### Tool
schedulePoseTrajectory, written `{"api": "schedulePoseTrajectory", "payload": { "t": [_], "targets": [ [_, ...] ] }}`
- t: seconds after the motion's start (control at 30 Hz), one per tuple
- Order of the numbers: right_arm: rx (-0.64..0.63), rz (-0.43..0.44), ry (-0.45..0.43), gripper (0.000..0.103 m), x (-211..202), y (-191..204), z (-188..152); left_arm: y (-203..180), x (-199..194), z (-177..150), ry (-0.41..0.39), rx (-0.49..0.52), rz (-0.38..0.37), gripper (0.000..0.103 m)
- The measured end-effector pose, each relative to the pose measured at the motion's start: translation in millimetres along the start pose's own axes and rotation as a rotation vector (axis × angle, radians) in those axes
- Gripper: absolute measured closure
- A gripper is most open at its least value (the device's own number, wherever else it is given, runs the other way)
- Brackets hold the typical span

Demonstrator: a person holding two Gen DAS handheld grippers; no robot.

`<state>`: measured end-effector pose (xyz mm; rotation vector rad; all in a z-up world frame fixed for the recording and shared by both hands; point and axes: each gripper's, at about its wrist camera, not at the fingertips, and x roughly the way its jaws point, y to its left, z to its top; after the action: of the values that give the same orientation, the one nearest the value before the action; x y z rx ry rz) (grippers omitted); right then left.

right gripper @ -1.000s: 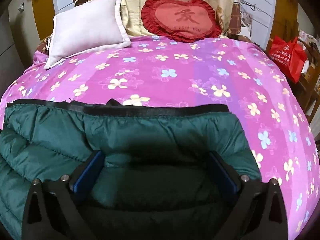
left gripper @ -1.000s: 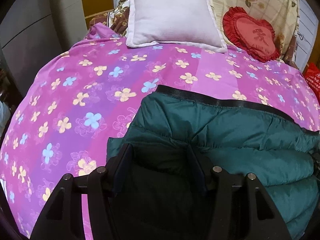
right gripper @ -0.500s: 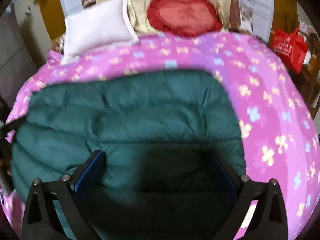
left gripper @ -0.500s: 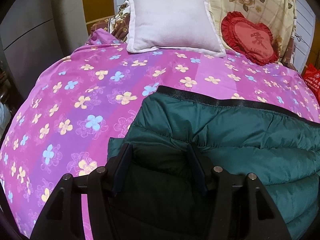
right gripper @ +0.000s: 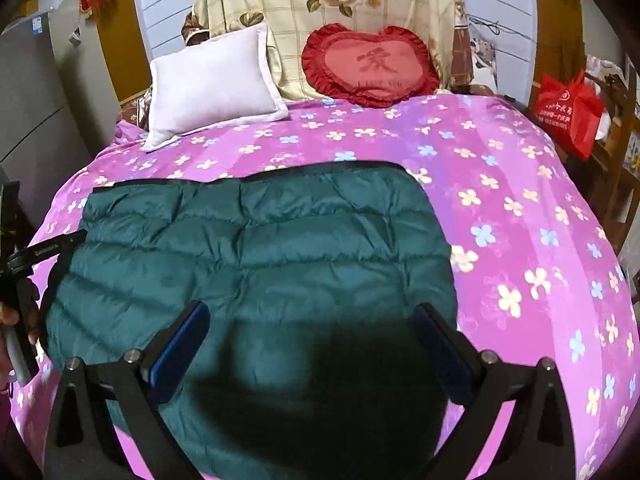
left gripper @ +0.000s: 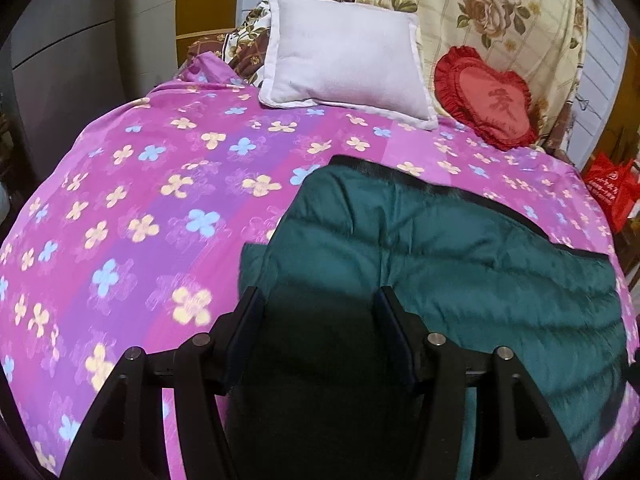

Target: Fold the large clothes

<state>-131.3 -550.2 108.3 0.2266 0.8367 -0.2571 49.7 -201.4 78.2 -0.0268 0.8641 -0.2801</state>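
A dark teal puffer jacket (left gripper: 460, 272) (right gripper: 260, 260) lies folded into a flat rectangle on the pink flowered bedsheet (left gripper: 140, 200), its black hem along the far edge. My left gripper (left gripper: 320, 312) hangs over the jacket's left end with its jaws partly apart; the fabric under them is in shadow and no pad visibly presses it. My right gripper (right gripper: 312, 328) stands wide open above the jacket's near edge, casting a shadow on it and touching nothing. A hand (right gripper: 10, 320) holding the left tool shows at the right wrist view's left edge.
A white pillow (left gripper: 344, 64) and a red heart cushion (left gripper: 488, 100) lean against a floral blanket (right gripper: 328, 12) at the head of the bed. A red bag (right gripper: 568, 108) hangs by wooden furniture on the right. Grey cabinets (left gripper: 60, 80) stand on the left.
The right gripper has drawn back and risen, so the whole folded jacket now shows below it. The left gripper shifted slightly back along the jacket's left end. Both jaws kept their width.
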Motion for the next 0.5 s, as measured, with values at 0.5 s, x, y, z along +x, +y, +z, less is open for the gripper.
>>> {"api": "schedulePoseTrajectory", "payload": {
  "t": [0.5],
  "targets": [
    [0.078, -0.007, 0.039, 0.000, -3, -9, -21, 5, -39, -45, -0.002, 0.055, 0.006, 0.062]
  ]
}}
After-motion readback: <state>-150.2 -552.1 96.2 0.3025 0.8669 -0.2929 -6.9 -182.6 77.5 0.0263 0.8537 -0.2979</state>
